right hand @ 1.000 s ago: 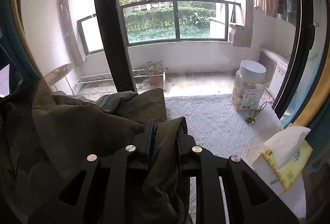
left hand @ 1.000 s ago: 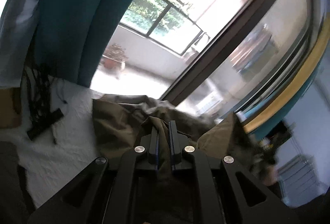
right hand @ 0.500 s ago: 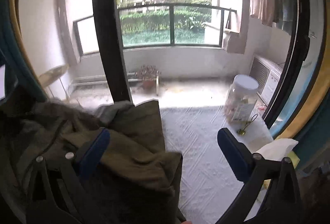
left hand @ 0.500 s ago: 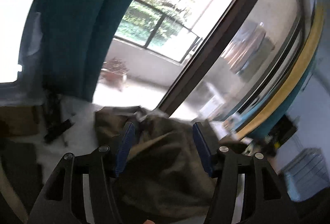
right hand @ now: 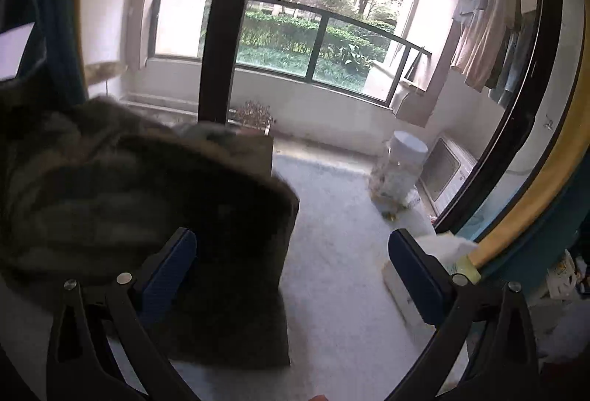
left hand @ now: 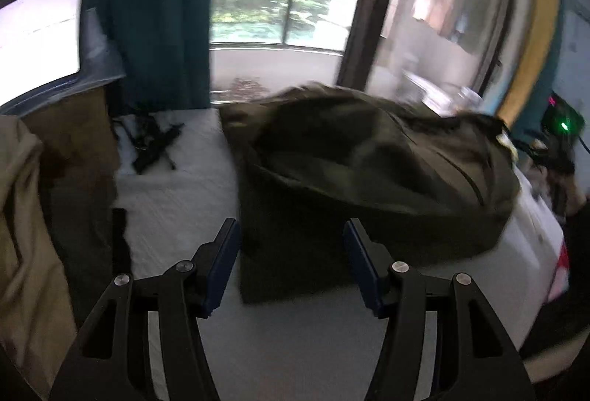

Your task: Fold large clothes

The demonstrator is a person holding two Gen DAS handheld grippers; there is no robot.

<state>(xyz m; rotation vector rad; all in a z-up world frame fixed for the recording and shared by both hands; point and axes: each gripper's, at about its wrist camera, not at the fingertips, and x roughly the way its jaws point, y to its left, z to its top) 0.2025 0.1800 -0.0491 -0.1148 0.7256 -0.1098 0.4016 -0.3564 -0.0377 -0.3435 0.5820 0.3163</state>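
Olive-green garment [left hand: 368, 172]: heaped in a bulky mound on the white-covered table [left hand: 177, 209], far of both grippers, one flat hem corner lying near. Judged soft, thick and fairly heavy, not fragile, likely to slump when lifted; best taken at the near hem corners. Left gripper [left hand: 291, 261]: jaws parted moderately, nothing held. Right gripper [right hand: 295, 268]: jaws spread wide, nothing pressed between the pads
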